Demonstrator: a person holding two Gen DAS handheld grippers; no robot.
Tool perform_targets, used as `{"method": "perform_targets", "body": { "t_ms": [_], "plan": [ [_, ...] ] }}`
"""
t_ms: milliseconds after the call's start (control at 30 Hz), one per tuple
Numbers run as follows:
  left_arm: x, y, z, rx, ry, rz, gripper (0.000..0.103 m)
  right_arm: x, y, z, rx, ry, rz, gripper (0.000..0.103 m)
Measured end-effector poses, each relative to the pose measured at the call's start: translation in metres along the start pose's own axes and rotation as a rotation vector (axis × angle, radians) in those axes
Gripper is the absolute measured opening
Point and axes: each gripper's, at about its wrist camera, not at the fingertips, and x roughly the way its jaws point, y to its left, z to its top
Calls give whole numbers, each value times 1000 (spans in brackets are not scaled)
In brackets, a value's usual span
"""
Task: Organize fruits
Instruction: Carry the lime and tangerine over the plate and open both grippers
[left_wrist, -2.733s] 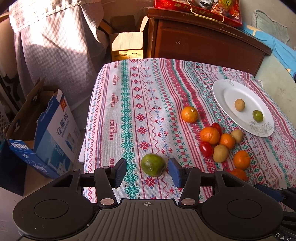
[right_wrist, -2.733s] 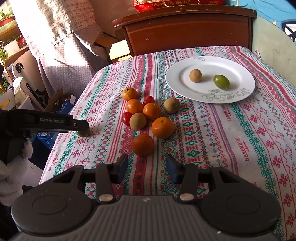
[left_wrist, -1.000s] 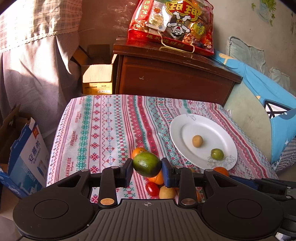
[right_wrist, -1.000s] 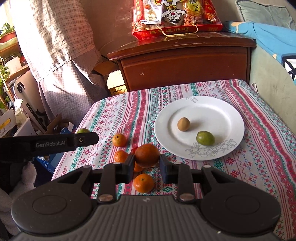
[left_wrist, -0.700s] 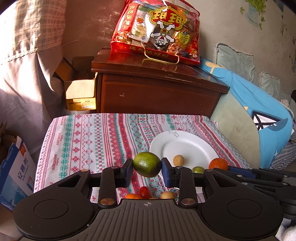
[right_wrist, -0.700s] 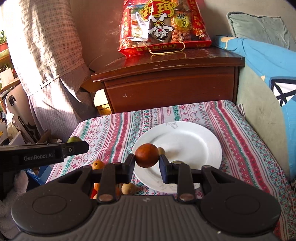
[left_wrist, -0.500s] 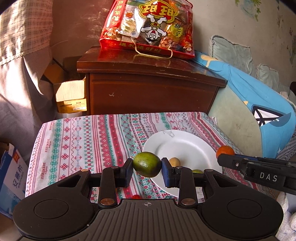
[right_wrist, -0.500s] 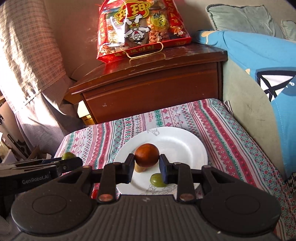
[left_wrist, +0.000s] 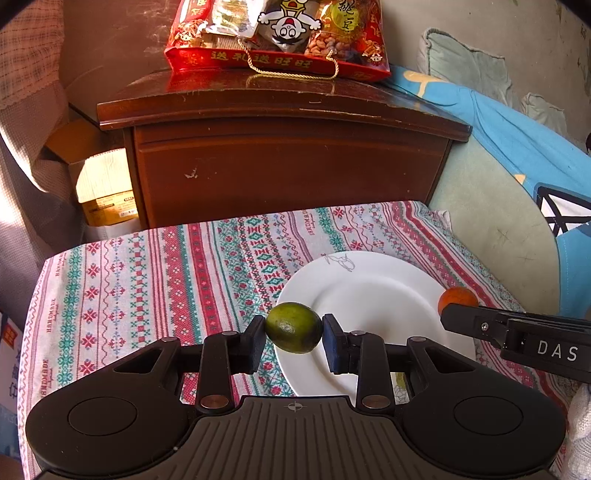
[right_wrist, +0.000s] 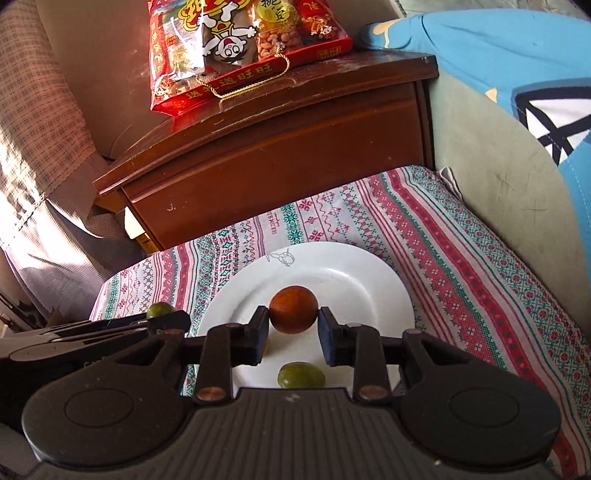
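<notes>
My left gripper (left_wrist: 294, 339) is shut on a green lime (left_wrist: 294, 326) and holds it above the near left rim of the white plate (left_wrist: 369, 288). My right gripper (right_wrist: 293, 330) is shut on an orange (right_wrist: 293, 309) and holds it above the plate (right_wrist: 351, 284). In the left wrist view the right gripper's tip, with the orange (left_wrist: 457, 300), hangs over the plate's right rim. In the right wrist view the left gripper, with the lime (right_wrist: 159, 309), is left of the plate. A small green fruit (right_wrist: 301, 374) lies on the plate near me.
The plate sits on a patterned tablecloth (left_wrist: 147, 288). A dark wooden cabinet (left_wrist: 280, 147) with a red snack bag (left_wrist: 280, 33) stands behind the table. A cardboard box (left_wrist: 105, 188) is at the left. Blue and green bedding (left_wrist: 498, 177) lies at the right.
Both grippers have moved forward and lower over the plate with their fruits still held. The pile of loose fruits has dropped out of view.
</notes>
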Motion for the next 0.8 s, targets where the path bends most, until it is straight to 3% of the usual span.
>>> {"method": "perform_targets", "body": {
  "t_ms": [467, 800],
  "plan": [
    [44, -10, 2, -10, 54, -4, 31, 31, -9, -2, 43, 53, -29, 32],
    [35, -10, 20, -42, 36, 16, 48, 23, -13, 7, 81, 24, -15, 34]
  ]
}}
